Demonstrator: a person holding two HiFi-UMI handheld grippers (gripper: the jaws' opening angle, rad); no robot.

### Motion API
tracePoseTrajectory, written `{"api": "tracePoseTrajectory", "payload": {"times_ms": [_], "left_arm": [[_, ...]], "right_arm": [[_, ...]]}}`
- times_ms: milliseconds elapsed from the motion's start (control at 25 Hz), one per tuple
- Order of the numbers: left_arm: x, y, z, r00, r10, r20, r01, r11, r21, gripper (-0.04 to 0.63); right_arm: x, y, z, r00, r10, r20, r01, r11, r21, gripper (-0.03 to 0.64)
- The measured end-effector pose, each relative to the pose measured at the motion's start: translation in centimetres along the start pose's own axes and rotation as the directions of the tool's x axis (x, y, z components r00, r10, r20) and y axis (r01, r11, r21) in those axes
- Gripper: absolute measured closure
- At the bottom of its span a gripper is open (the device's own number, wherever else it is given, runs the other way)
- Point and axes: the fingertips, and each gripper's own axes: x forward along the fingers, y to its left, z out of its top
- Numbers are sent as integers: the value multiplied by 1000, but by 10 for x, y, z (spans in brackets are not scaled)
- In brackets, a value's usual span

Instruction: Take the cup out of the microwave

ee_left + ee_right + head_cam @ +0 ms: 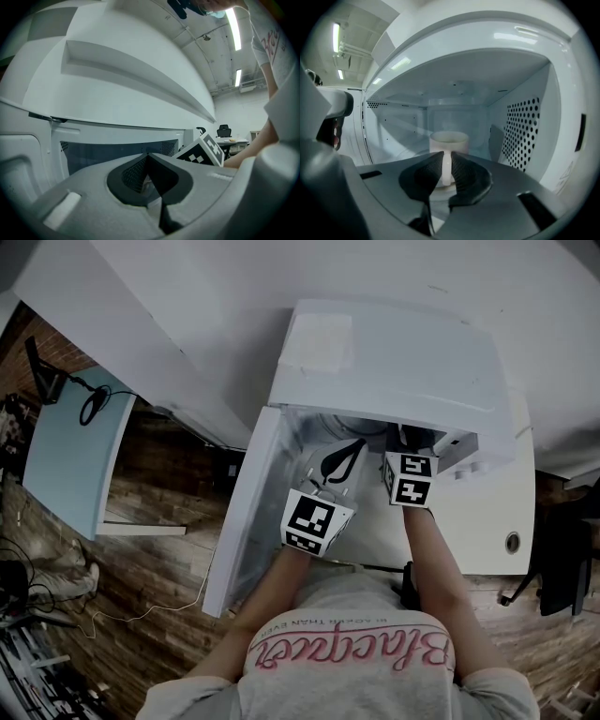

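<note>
I count one cup [448, 139] in one microwave [525, 89], right gripper [447, 155] jaws clamped on its handle [446, 173]. Left gripper [149, 158] jaws together. Pink shirt lettering [352, 652] unreadable.

Inventory, as I logged it:
1. Pale blue tabletop [70, 456] lay at my ten o'clock, with a black cable loop [94, 407] at its far end.
2. Wooden floor [159, 549] ran from seven to nine o'clock, and a thin white cord [178, 601] trailed across it.
3. White desk [487, 521] stood at two o'clock, with a round grommet [512, 542] set in it.
4. Black chair [562, 568] stood at three o'clock.
5. Ceiling strip lights [232, 28] were lit overhead.
</note>
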Motion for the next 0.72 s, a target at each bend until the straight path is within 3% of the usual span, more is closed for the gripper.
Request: {"api": "tracePoseTrajectory", "payload": {"times_ms": [720], "left_arm": [[-9,-7,-1,1000,-6,-4,6,1000,-4,594]], "right_arm": [[-13,12,3,999,45,9,-45,999,22,563]]}}
